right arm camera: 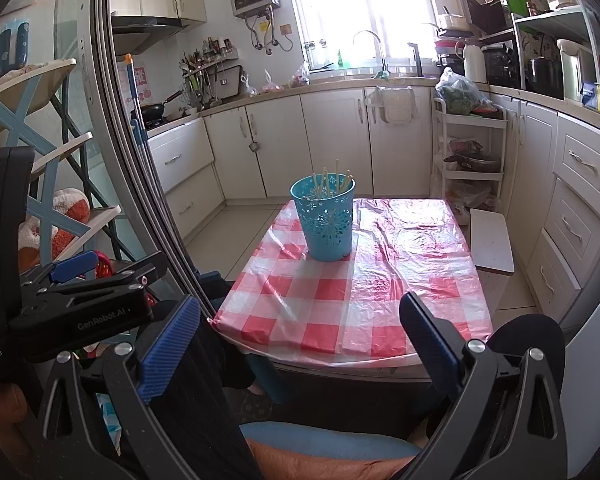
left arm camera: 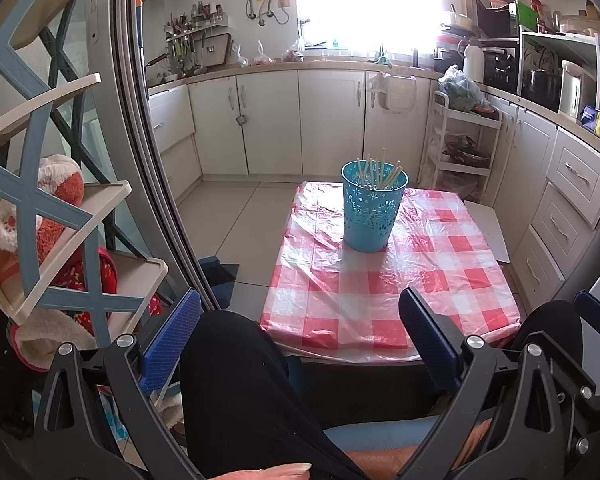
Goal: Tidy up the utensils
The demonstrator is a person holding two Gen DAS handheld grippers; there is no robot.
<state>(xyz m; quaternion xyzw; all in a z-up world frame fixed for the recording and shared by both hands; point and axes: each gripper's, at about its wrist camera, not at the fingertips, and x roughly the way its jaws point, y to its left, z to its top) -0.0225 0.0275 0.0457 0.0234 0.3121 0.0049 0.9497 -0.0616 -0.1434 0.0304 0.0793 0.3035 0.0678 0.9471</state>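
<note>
A turquoise perforated holder [left arm camera: 371, 210] stands upright on the red-and-white checked table [left arm camera: 420, 280] and holds several pale chopsticks [left arm camera: 380, 170]. It also shows in the right wrist view [right arm camera: 325, 220] with the chopsticks [right arm camera: 332, 182] on the table [right arm camera: 380, 288]. My left gripper [left arm camera: 300, 340] is open and empty, held back over my lap in front of the table's near edge. My right gripper [right arm camera: 300, 348] is open and empty, also back from the near edge. The left gripper [right arm camera: 100, 276] shows at the left of the right wrist view.
A blue-and-cream shelf rack [left arm camera: 60, 200] with plush toys stands at the left by a sliding door frame [left arm camera: 160, 160]. White kitchen cabinets [left arm camera: 300, 120] run behind and to the right. A white trolley [left arm camera: 464, 148] and a white board [right arm camera: 492, 244] sit right of the table.
</note>
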